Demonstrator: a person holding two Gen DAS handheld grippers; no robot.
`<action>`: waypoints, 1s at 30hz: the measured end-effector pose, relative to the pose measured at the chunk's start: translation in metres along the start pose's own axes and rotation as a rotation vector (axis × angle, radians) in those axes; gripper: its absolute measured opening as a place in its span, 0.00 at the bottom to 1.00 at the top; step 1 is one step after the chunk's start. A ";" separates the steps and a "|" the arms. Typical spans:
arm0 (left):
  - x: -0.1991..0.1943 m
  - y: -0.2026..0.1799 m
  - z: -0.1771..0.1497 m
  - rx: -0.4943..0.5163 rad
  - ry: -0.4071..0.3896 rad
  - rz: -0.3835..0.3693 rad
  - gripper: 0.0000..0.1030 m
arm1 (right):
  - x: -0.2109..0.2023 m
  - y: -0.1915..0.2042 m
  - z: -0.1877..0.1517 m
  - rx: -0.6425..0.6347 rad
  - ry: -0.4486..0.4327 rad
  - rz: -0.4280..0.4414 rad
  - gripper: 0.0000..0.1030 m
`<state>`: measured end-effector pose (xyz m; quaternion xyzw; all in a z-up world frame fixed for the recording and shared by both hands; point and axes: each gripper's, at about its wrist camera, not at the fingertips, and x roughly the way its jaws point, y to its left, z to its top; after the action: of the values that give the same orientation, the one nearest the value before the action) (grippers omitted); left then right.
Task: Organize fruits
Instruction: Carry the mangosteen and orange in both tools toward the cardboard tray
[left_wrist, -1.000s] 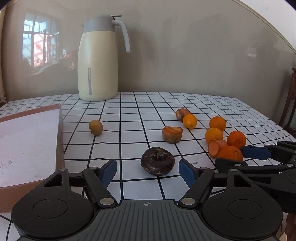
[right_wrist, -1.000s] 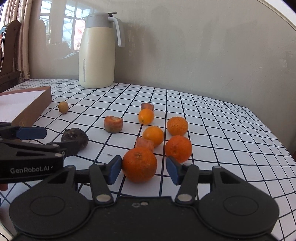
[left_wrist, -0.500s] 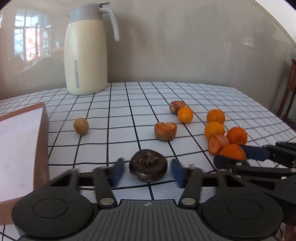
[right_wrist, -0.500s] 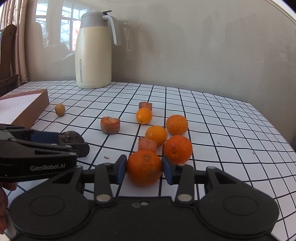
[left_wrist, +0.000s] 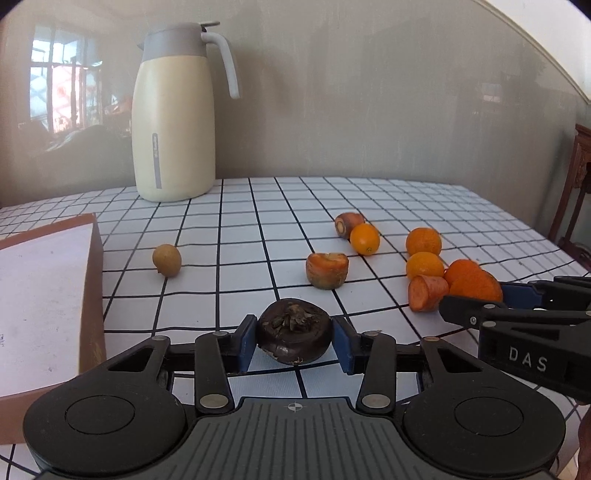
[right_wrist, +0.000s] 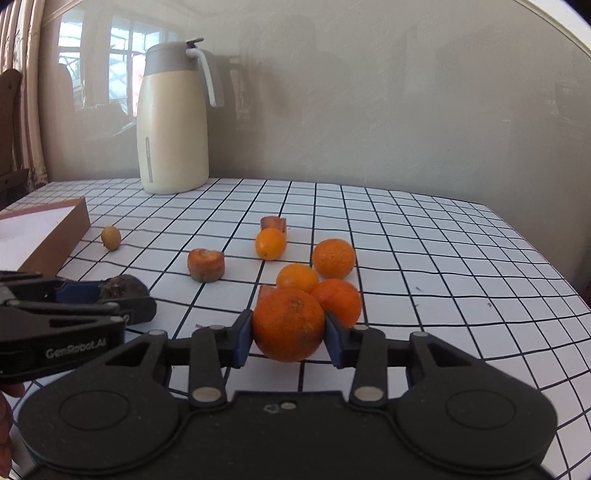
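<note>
My left gripper (left_wrist: 294, 345) has just clamped the dark fruit (left_wrist: 294, 335) and my right gripper (right_wrist: 288, 338) the big orange (right_wrist: 288, 325), the box (left_wrist: 44, 295) lying off my left.

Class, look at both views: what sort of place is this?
Probably a home dining room: a table under a checked cloth, a cream thermos jug by the wall, and a carved wooden chair beside the table.

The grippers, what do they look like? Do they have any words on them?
Both are black plastic with two round discs at the base, silver rivets on jointed links, and blue pads on the fingertips. The left gripper has a ribbed grey plate and white "GenRobot.AI" lettering on its side. The right gripper reads "DAS" in white.
</note>
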<state>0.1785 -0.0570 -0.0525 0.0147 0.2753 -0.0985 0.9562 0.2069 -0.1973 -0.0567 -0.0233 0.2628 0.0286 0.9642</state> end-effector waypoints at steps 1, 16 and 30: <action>-0.005 0.000 0.001 0.001 -0.011 0.002 0.43 | -0.002 0.000 0.000 0.004 -0.006 0.001 0.31; -0.098 0.043 0.004 0.004 -0.144 0.085 0.43 | -0.042 0.062 0.023 -0.046 -0.145 0.129 0.31; -0.147 0.136 -0.004 -0.075 -0.182 0.254 0.43 | -0.056 0.140 0.036 -0.121 -0.220 0.260 0.31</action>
<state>0.0812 0.1035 0.0179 0.0044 0.1868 0.0326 0.9818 0.1679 -0.0580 -0.0013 -0.0441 0.1544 0.1713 0.9720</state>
